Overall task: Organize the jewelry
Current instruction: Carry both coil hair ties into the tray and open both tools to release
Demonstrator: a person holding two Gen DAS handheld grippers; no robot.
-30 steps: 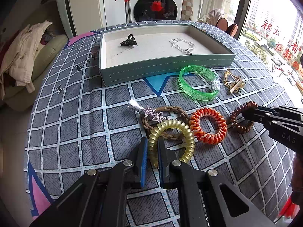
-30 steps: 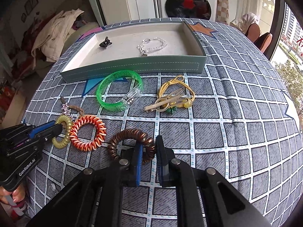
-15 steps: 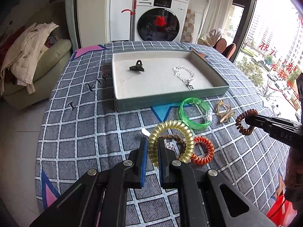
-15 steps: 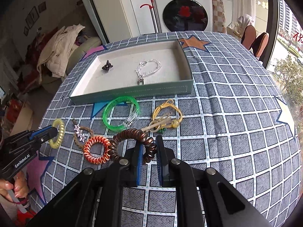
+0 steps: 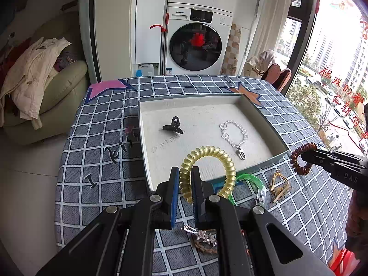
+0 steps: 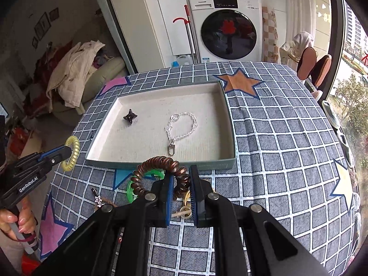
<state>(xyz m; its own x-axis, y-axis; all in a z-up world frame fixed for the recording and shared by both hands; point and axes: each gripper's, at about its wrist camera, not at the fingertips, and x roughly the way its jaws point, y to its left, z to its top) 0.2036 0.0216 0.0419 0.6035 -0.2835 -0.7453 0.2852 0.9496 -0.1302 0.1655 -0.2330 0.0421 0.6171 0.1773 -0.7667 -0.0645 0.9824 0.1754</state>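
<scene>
1. Left gripper [image 5: 185,181] pitched down at the bench [image 5: 101,161]; I read its fingers [image 5: 174,193] clamped on the yellow coil tie [image 5: 207,168], low centre of the left view, over the tray's [image 5: 264,119] near wall.
2. Right gripper [image 6: 181,184] pitched down too, fingers pinching the brown coil tie [image 6: 156,165] at lower centre of the right view, clear of the bench.
3. Person's hand [image 6: 17,220] on the left handle, lower left of the right view.
4. Tray holds a black claw clip [image 5: 173,126] and silver chain bracelet [image 5: 234,135].

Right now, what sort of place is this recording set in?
Most likely a lived-in flat: a front-loading washing machine stands behind the table, a sofa piled with clothes sits beside it, and a big window looks onto apartment blocks.
</scene>
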